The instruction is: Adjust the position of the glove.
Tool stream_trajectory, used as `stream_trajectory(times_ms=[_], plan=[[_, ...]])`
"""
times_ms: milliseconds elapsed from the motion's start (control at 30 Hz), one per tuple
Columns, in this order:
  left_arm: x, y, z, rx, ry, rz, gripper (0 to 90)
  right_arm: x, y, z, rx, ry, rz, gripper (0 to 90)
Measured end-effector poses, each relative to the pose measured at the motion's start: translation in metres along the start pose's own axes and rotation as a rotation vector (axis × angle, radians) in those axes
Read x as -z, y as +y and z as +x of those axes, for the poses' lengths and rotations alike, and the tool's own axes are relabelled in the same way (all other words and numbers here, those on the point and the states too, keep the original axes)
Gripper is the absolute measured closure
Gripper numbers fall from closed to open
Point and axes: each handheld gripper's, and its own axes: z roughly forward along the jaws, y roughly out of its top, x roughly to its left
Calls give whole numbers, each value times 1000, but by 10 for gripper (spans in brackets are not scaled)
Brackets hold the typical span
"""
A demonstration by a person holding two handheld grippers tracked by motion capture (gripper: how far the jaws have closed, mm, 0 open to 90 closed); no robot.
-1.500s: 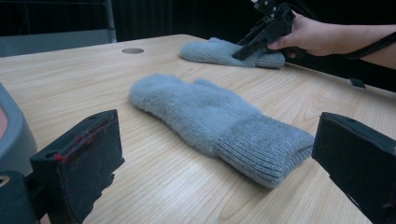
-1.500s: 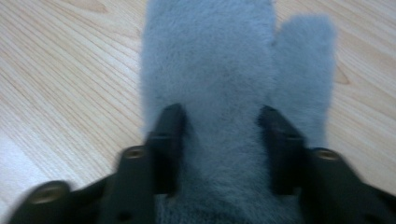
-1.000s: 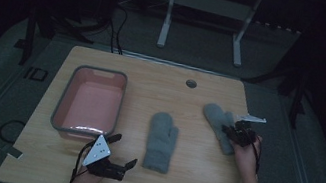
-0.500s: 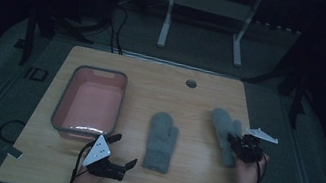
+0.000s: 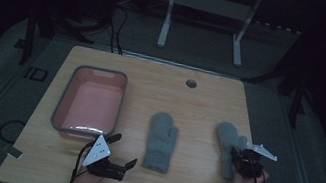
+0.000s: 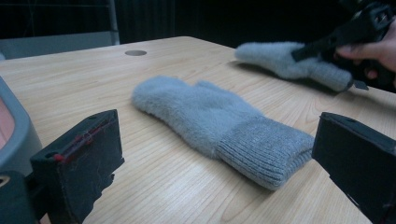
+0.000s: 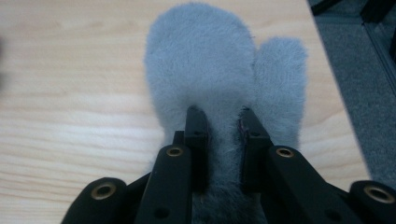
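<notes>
Gripping the right-hand mitten (image 5: 228, 146) near its cuff end, the right gripper (image 5: 244, 162) is pinching a fold of the grey fleece between its jaws; in the right gripper view the two black jaws are standing close together with fabric (image 7: 224, 140) bunched between them. This mitten is lying flat on the wooden table (image 5: 199, 103), near the right edge, with its fingertip end pointing away from the person and its thumb toward the table's edge.

The left gripper (image 5: 118, 166) is resting low over the table near the front edge, with its jaws spread wide and nothing between them. In the left gripper view it is facing the cuff of the second mitten (image 6: 219, 126), which is lying flat at the middle of the table, well apart from the first.

Judging from the layout, the work is at an early stage: one mitten is being grasped, the other is lying untouched, and neither is resting in a container.

The grey-rimmed tub (image 5: 59, 114) with a pink interior is sitting at the left of the table, just beyond the left gripper. Its floor is showing bare; no mitten or other item is lying inside it. Both mittens appear to be awaiting transfer or pairing.
</notes>
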Motion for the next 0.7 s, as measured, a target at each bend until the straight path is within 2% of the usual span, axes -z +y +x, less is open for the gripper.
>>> stream_trajectory(times_ms=[67, 133, 200, 333, 400, 433, 467, 500, 533, 600, 633, 700], plan=[[0, 0, 0, 1, -3, -5, 21, -8, -5, -2, -5, 7, 28, 768], [1, 1, -1, -5, -1, -6, 21, -10, -7, -3, -13, 15, 27, 760], [1, 1, 0, -5, -2, -7, 21, -11, -7, -2, 3, 15, 29, 737], [2, 1, 0, -5, -1, -6, 21, -9, -7, -3, 19, 39, 27, 605], [2, 1, 0, -4, -6, -8, 21, -7, -4, -3, 59, 64, 29, 520], [2, 1, -1, -2, -11, -11, 21, -5, -1, -3, 112, 91, 31, 487], [2, 1, -1, 0, -14, -15, 21, -5, -1, -3, 112, 91, 31, 487], [2, 1, -1, -3, -15, -14, 21, -2, 2, -5, 172, 88, 27, 486], [2, 1, -1, -5, -16, -15, 21, -2, 2, -5, 172, 88, 27, 486], [1, 1, -1, -6, -16, -15, 21, -1, 7, -10, 205, 158, 41, 453], [1, 1, -1, -8, -15, -13, 21, -1, 9, -12, 221, 161, 43, 453], [1, 1, -1, -6, -15, -11, 21, -3, 14, -16, 276, 207, 69, 424]])
